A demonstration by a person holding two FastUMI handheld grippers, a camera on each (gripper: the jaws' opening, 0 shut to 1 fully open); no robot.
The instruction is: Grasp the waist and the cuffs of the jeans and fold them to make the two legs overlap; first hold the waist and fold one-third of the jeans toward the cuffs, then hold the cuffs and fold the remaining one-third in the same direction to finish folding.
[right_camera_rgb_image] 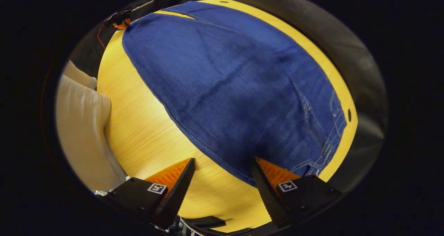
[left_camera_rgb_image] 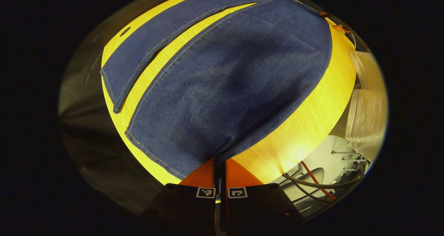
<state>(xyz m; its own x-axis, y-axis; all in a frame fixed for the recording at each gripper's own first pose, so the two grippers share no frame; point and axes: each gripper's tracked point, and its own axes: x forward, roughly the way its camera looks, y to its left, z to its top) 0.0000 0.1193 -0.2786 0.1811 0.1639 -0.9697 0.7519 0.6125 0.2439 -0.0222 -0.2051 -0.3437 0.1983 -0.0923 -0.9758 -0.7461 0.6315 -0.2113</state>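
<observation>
My left claw [left_camera_rgb_image: 220,173] is pressed together on the cuff edge of the jeans [left_camera_rgb_image: 225,83], which lie spread flat across the tabletop [left_camera_rgb_image: 312,125]. My right claw [right_camera_rgb_image: 222,175] is spread wide at the jeans' [right_camera_rgb_image: 236,90] near edge by the waist, gripping nothing.

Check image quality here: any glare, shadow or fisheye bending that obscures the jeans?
Left gripper view: glare on the table, a soft shadow across the jeans, edges bowed by the fisheye. Right gripper view: evenly lit jeans, sharp weave, table rim curved.
</observation>
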